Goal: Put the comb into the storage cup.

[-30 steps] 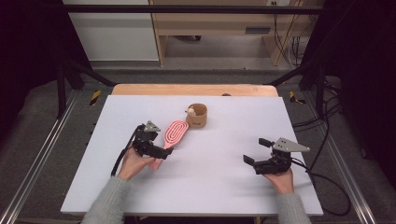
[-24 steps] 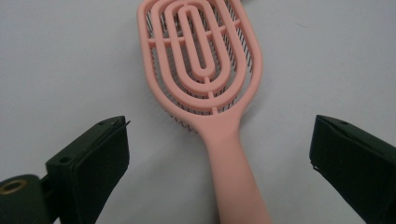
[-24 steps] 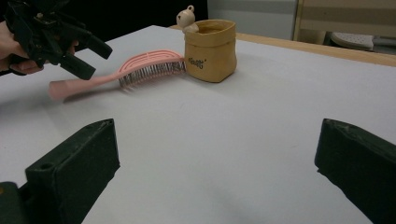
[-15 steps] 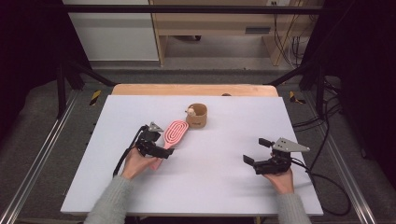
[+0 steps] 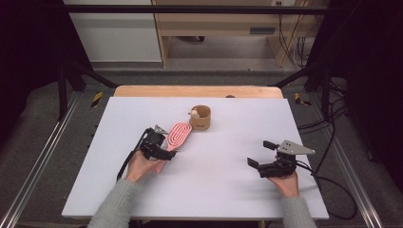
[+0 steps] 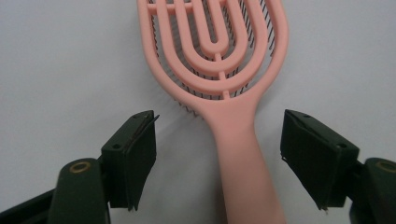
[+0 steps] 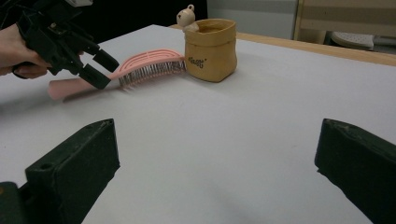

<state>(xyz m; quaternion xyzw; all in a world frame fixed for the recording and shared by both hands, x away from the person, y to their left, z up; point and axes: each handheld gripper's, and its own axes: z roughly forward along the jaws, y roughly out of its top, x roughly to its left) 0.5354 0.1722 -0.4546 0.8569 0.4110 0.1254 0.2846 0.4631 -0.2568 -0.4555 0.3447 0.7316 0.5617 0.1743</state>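
A pink hairbrush [image 5: 177, 137] lies bristles-down on the white worktop [image 5: 228, 190], left of centre, its handle pointing toward the person and its slotted head pointing away toward a small tan pouch [image 5: 201, 118]. The pouch stands upright just beyond the brush head, with a small bear-shaped figure [image 7: 186, 17] at its rim; whether brush and pouch touch cannot be told from the high view, while the right gripper view shows the brush tip close against the pouch's side. The left tool [image 5: 161, 151] is held in the person's left hand [image 5: 139, 166] over the handle end of the brush. In the left gripper view its jaws stand wide apart, one on either side of the handle [image 6: 243, 158], with clear worktop visible between each jaw and the handle; it has hold of nothing. The right tool [image 5: 261, 154] is held in the person's right hand [image 5: 286, 183] at the right side of the worktop, well apart from the brush and pouch. Its jaws are spread wide in the right gripper view, with bare worktop between them, and it grips nothing. A grey three-cornered plate [image 5: 295, 148] sits on top of the right tool, and a black cable [image 5: 332, 190] trails from it off the worktop's right edge.
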